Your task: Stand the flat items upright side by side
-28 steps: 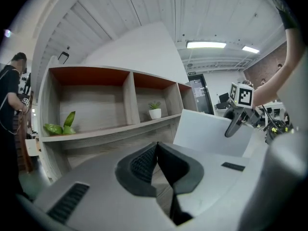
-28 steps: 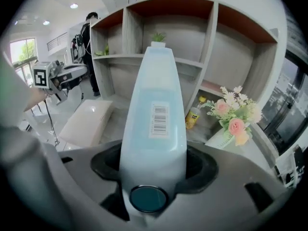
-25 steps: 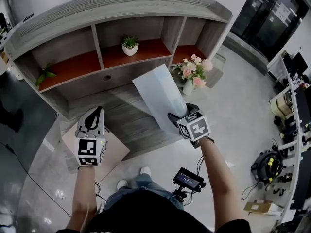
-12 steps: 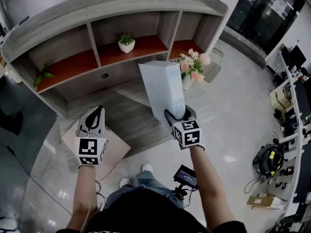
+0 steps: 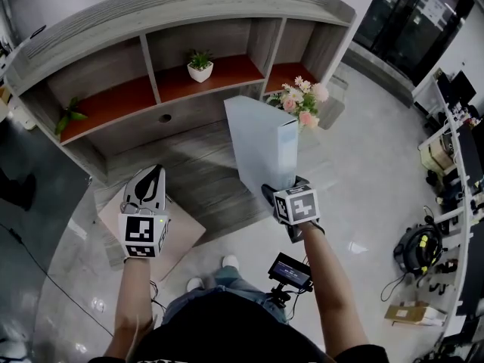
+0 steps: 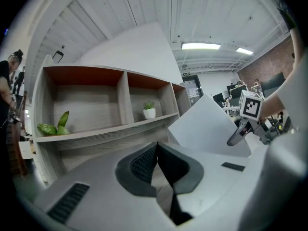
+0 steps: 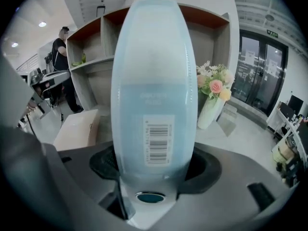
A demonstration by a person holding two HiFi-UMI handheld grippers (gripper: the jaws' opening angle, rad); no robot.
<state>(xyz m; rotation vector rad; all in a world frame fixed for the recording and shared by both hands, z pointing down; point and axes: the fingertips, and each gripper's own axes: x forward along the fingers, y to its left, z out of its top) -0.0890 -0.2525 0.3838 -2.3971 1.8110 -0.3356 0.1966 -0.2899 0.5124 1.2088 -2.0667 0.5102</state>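
Right gripper (image 5: 283, 189) clasps the pale blue box (image 5: 261, 142), upright on the grey ledge (image 5: 197, 180).
Its jaws have just been opening, box between them; left gripper (image 5: 151, 174) closed, empty, near left.

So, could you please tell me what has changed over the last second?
The right gripper has come down, swinging the pale blue box from tilted to upright over the desk. Its jaws have just been opening, with the box still between them. The left gripper, shut, stayed put.

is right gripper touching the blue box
Touching: right gripper view shows the blue box against both pads of the right gripper; its jaws have just been opening.
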